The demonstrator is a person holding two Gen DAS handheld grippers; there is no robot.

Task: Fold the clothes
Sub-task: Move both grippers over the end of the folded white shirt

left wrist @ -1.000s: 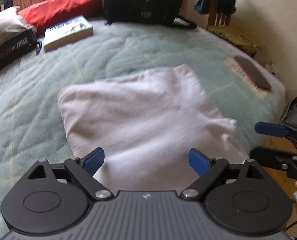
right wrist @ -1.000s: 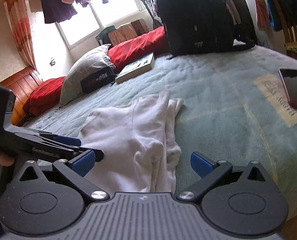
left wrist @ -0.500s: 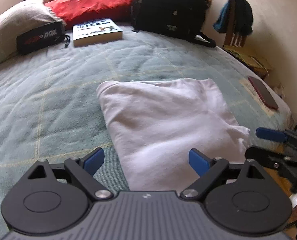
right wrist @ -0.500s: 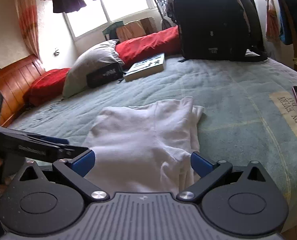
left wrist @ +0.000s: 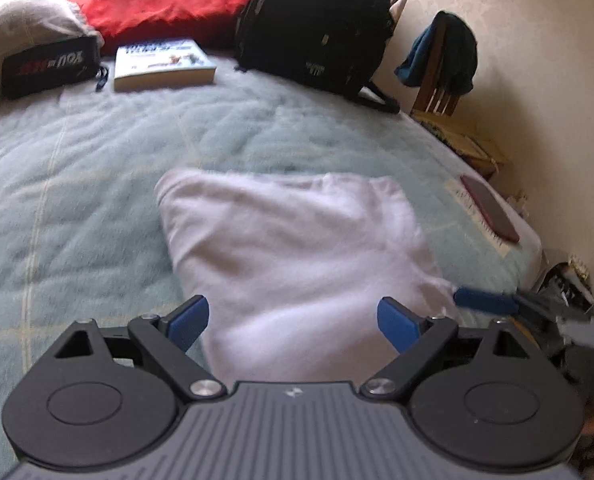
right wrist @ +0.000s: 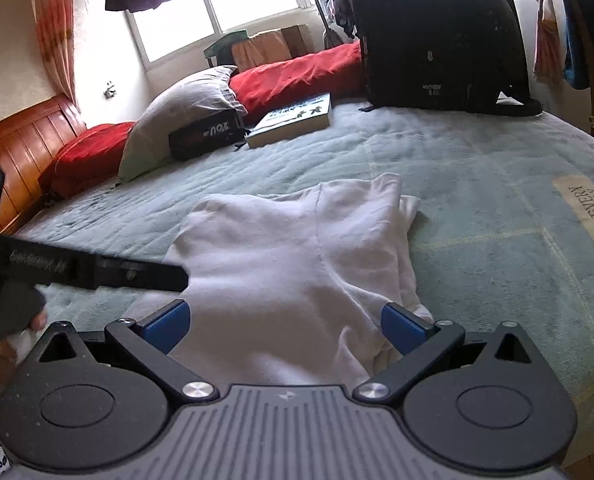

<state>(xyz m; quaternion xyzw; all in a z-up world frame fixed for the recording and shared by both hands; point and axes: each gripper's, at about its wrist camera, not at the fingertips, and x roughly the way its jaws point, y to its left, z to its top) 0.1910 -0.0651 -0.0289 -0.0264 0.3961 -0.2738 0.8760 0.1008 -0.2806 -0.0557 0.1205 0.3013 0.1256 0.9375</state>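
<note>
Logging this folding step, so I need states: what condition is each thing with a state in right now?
White garment: partly folded, flat on the bed.
Left gripper: open, holding nothing.
Right gripper: open, holding nothing.
Book: closed, lying flat.
Black backpack: upright; zips not discernible.

L gripper (left wrist: 293, 322) & R gripper (right wrist: 285, 326) both hovering side by side, jaws spread wide, gripping nothing; a hand (right wrist: 5, 336) is holding L's handle.

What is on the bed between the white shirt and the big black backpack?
Nothing: between the white shirt and the black backpack there is only bare green blanket, clearest in the right wrist view.
</note>
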